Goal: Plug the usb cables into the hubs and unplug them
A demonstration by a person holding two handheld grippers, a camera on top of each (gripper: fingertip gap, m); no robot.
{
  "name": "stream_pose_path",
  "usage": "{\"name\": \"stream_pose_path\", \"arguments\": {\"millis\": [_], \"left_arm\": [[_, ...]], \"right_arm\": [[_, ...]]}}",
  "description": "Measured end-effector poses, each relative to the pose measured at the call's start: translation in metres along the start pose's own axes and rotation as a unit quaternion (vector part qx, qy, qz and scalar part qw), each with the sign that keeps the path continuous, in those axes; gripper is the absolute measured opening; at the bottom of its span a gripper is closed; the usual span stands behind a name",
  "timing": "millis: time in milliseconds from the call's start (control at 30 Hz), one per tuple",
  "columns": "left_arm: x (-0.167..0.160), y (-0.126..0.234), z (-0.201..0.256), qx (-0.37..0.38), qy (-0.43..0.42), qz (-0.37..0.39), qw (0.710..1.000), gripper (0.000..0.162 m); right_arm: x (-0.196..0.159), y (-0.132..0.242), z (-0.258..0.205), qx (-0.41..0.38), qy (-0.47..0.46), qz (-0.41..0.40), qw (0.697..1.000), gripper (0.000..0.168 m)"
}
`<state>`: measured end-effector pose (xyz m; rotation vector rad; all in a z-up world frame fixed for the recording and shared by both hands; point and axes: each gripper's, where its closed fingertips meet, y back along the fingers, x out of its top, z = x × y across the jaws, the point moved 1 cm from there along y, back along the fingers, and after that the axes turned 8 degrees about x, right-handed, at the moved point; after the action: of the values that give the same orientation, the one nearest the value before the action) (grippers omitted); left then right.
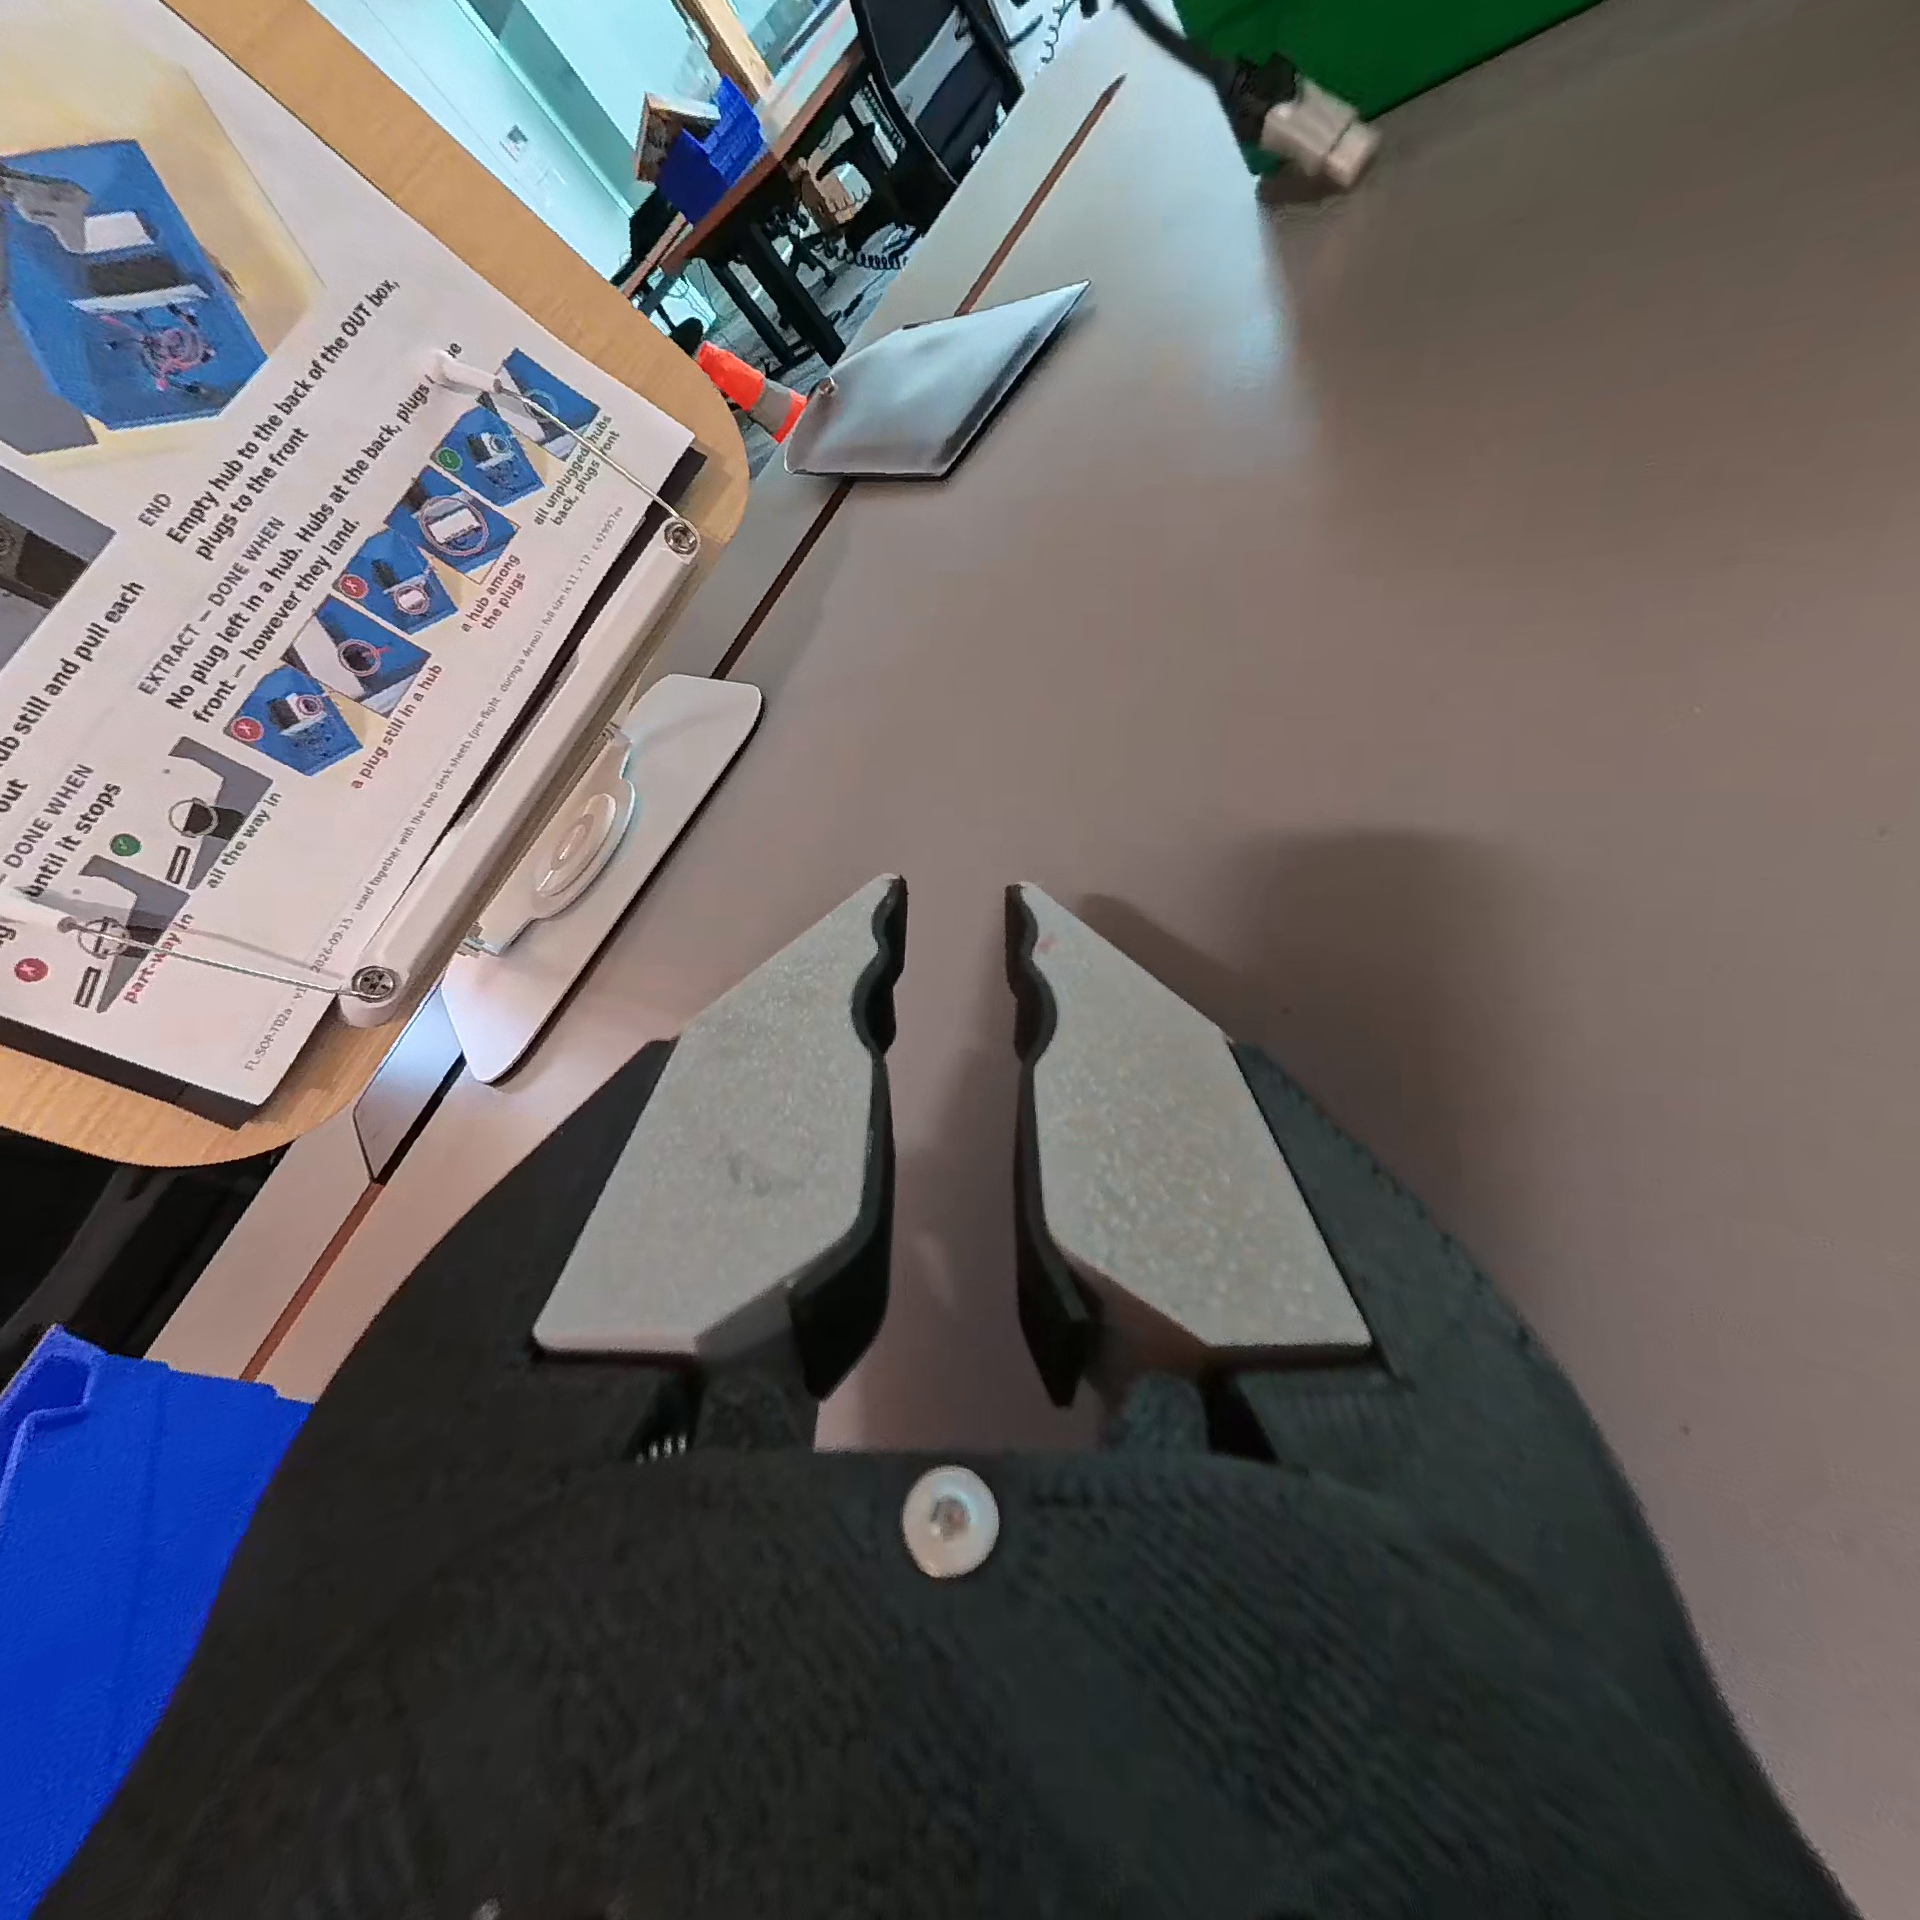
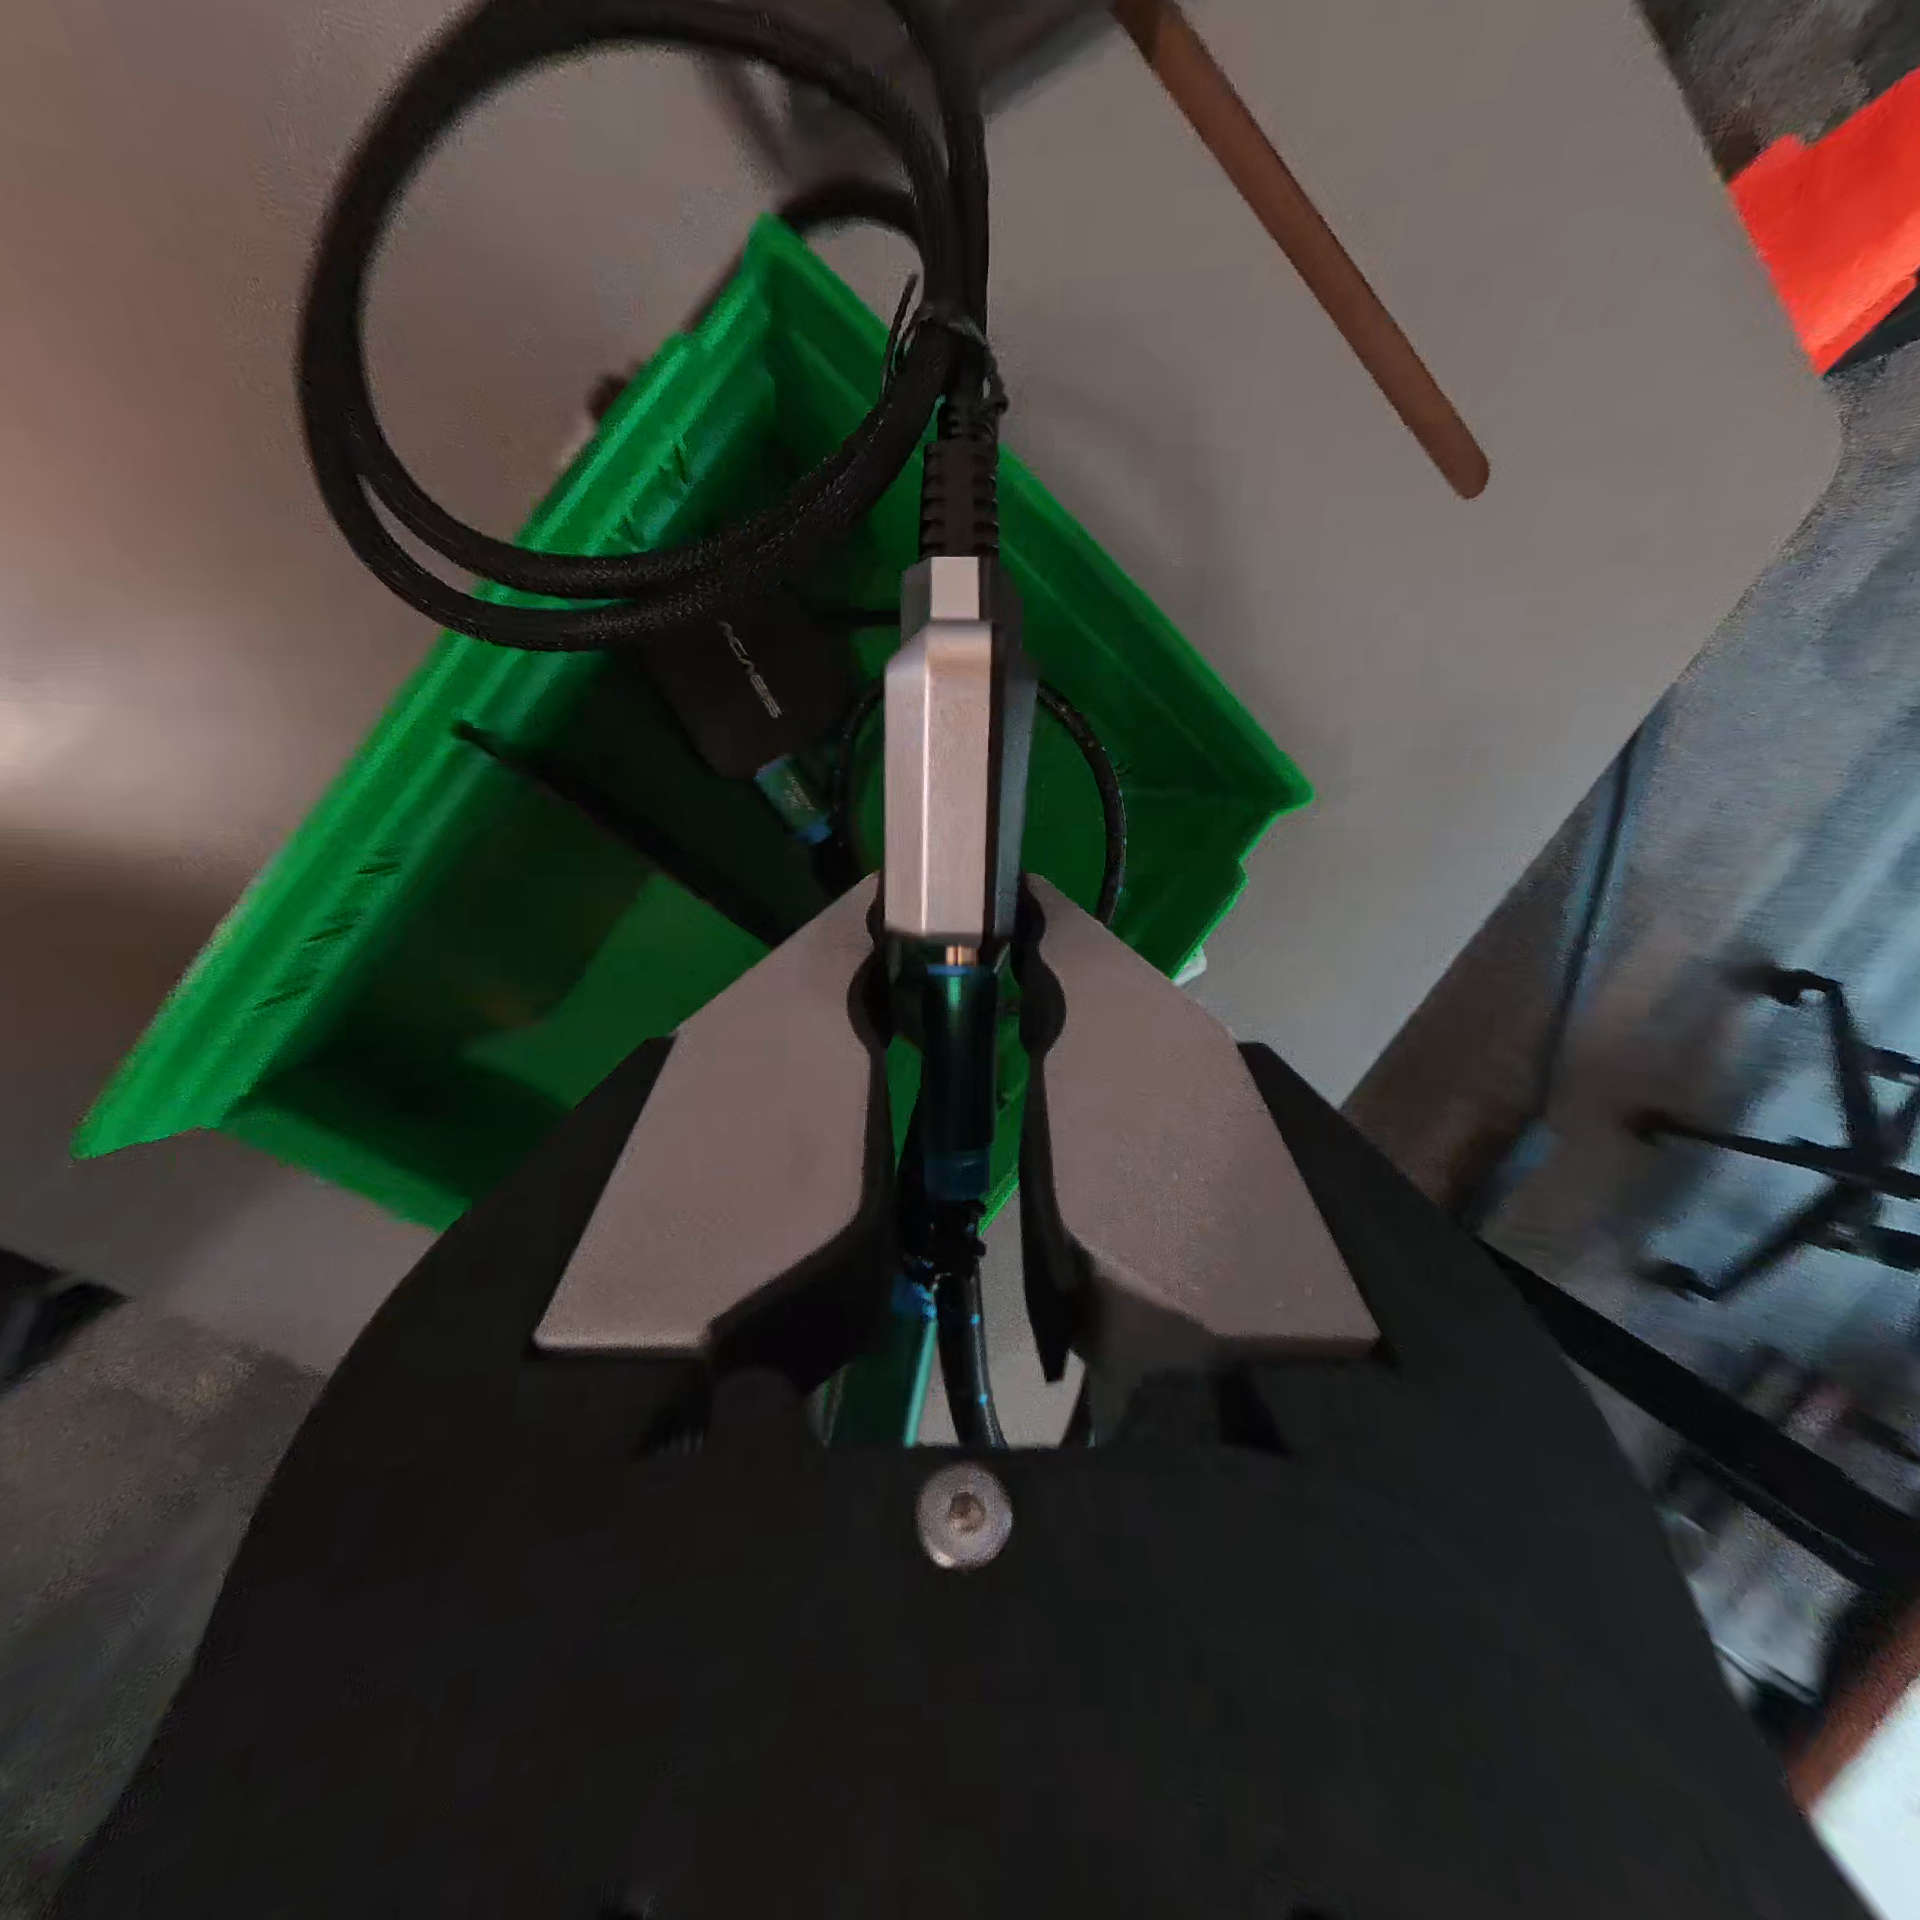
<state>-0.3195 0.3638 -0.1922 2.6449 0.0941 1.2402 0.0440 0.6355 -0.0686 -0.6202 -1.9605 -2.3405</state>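
The left tool (image 1: 956,914) is seen low over the bare grey desk (image 1: 1455,727), its jaws spread a little apart and nothing held between them. At its near left a corner of a blue bin (image 1: 114,1538) is visible. A little farther to the left a printed sheet (image 1: 312,582) is kept on a wooden board (image 1: 717,457) under a white clip bar (image 1: 540,769), which rests on a white stand. Farther on, a flat grey plate (image 1: 935,384) lies on the desk, and at the far right a green bin (image 1: 1382,52) with a silver part hanging before it is seen, blurred.

In the right wrist view the right tool (image 2: 951,925) is pressed together on a silver hub (image 2: 945,769), which is pinched at its near end and lifted above the green bin (image 2: 436,883). A dark plug with a blue ring (image 2: 951,1029) is seated in the near end of the hub, between the jaws. From the far end a black braided cable (image 2: 436,520) is looped. In the bin a black device (image 2: 758,696) is lying.

It is judged that the hub should be gripped firmly and kept steady, so that it is not turned by the hanging cable.
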Motion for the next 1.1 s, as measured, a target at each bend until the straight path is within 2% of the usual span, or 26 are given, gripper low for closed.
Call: {"name": "stream_pose_path", "arguments": {"millis": [167,267,367,500,700,800,933,1033,1100], "left_arm": [[0.0,0.0,0.0,0.001,-0.001,0.0,1.0,0.016],[0.001,-0.001,0.001,-0.001,-0.001,0.0,1.0,0.016],[0.0,-0.002,0.004,-0.003,-0.008,-0.003,1.0,0.016],[-0.001,-0.002,0.004,0.003,-0.017,-0.006,1.0,0.015],[-0.005,-0.004,0.0,0.006,-0.015,-0.012,1.0,0.015],[-0.007,-0.003,-0.001,0.009,-0.017,-0.014,1.0,0.014],[-0.011,-0.004,-0.004,0.01,-0.019,-0.018,1.0,0.014],[-0.012,-0.004,-0.003,0.008,-0.025,-0.021,0.999,0.014],[-0.013,-0.004,-0.003,0.008,-0.032,-0.021,0.999,0.014]], "right_arm": [[-0.003,0.068,-0.006,0.078,-0.062,0.16,0.982,0.018],[-0.014,0.077,-0.006,0.116,-0.096,0.201,0.968,0.017],[-0.03,0.045,0.0,0.122,-0.138,0.168,0.968,0.018],[-0.032,0.003,-0.013,0.197,-0.198,0.103,0.955,0.018],[-0.015,-0.029,0.006,0.106,-0.179,-0.075,0.975,0.019],[-0.004,-0.055,0.008,0.106,-0.174,-0.134,0.97,0.019],[0.003,-0.07,0.001,0.15,-0.182,-0.157,0.959,0.02],[0.003,-0.071,-0.001,0.175,-0.202,-0.14,0.953,0.021],[0.003,-0.074,0.0,0.162,-0.189,-0.128,0.96,0.021]]}}
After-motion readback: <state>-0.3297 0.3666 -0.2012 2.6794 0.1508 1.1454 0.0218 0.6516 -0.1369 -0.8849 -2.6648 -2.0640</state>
